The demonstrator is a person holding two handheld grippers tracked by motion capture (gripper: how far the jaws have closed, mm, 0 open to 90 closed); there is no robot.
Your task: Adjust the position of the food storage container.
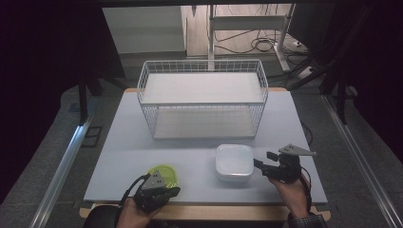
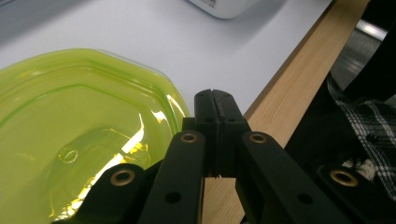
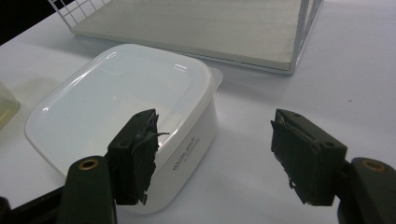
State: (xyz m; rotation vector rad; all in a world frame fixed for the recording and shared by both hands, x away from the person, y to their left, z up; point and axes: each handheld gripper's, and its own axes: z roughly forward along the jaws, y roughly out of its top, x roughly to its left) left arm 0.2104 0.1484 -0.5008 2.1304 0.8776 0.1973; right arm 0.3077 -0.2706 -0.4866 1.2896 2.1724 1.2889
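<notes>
A translucent green dish (image 1: 165, 174) lies near the table's front edge, large at the left of the left gripper view (image 2: 70, 135). My left gripper (image 1: 175, 191) is over that front edge, just beside the dish's rim. Its jaws (image 2: 215, 112) are pressed together with nothing between them. A white lidded container (image 1: 234, 163) stands to the right of the dish. My right gripper (image 1: 264, 160) is right of the container and points at it. In the right gripper view the gripper (image 3: 219, 156) is open, its left jaw in front of the container's near corner (image 3: 121, 107) and its right jaw over bare table.
A white wire basket (image 1: 202, 95) with a flat shelf stands at the back middle of the pale table (image 1: 119, 142); its base (image 3: 196, 28) lies just beyond the container. The wooden front edge (image 2: 289, 88) runs under the left gripper. Dark floor and rails flank the table.
</notes>
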